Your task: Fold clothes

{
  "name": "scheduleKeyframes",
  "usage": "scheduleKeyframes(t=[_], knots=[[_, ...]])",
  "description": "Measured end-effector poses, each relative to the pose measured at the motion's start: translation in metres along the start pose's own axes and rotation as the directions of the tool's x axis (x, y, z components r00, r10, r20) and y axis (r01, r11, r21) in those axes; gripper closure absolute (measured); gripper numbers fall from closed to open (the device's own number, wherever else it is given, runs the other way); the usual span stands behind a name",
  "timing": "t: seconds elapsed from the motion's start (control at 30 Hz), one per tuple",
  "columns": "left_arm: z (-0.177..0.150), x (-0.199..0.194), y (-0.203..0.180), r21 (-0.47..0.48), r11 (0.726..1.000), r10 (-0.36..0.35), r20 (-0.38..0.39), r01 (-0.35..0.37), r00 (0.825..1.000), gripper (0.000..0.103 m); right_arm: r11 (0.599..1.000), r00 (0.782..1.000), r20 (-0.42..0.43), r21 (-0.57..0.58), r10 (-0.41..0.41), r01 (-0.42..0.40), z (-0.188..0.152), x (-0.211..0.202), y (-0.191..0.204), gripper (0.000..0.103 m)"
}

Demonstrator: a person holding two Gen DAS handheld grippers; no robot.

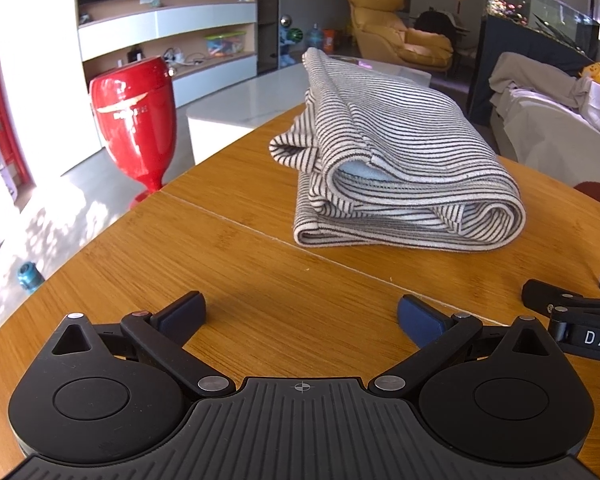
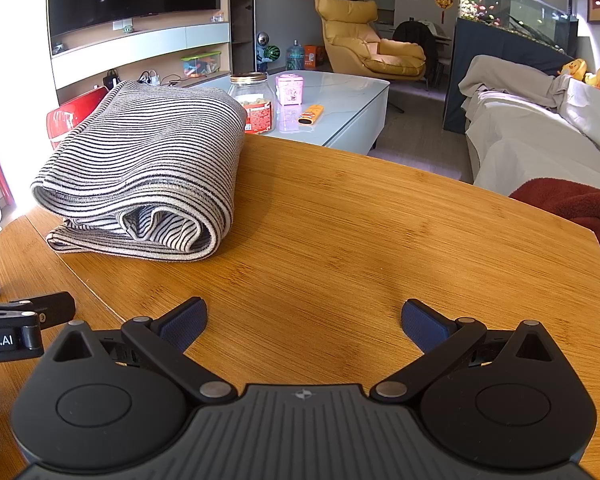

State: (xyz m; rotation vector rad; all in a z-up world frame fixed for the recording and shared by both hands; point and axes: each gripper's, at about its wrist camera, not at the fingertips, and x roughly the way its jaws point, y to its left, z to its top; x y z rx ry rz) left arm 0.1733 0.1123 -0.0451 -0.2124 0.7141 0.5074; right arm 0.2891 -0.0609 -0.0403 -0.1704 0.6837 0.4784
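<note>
A black-and-white striped garment (image 1: pixel 396 164) lies folded in a thick bundle on the wooden table (image 1: pixel 228 280). It also shows at the left in the right wrist view (image 2: pixel 140 168). My left gripper (image 1: pixel 300 316) is open and empty, low over the table, well short of the garment. My right gripper (image 2: pixel 304 320) is open and empty, over bare table to the right of the garment. The right gripper's fingers show at the right edge of the left wrist view (image 1: pixel 572 308). The left gripper's fingers show at the left edge of the right wrist view (image 2: pixel 28 312).
A red goblet-shaped vase (image 1: pixel 136 120) stands on the floor beyond the table's left edge. A white coffee table (image 2: pixel 340 96) with a jar (image 2: pixel 256 104) and a pink tin is behind. A covered sofa (image 2: pixel 540 136) and red fabric (image 2: pixel 572 204) are at the right.
</note>
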Motion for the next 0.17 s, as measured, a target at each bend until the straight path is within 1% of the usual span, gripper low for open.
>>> scheduleKeyframes(t=[0.17], knots=[[0.0008,-0.0001,0.0042,-0.013,1.0,-0.016,0.006,0.016,1.0,0.0,1.0,1.0,0.0,0.003,-0.004,0.004,-0.0006,0.0001,0.0007,0.0]])
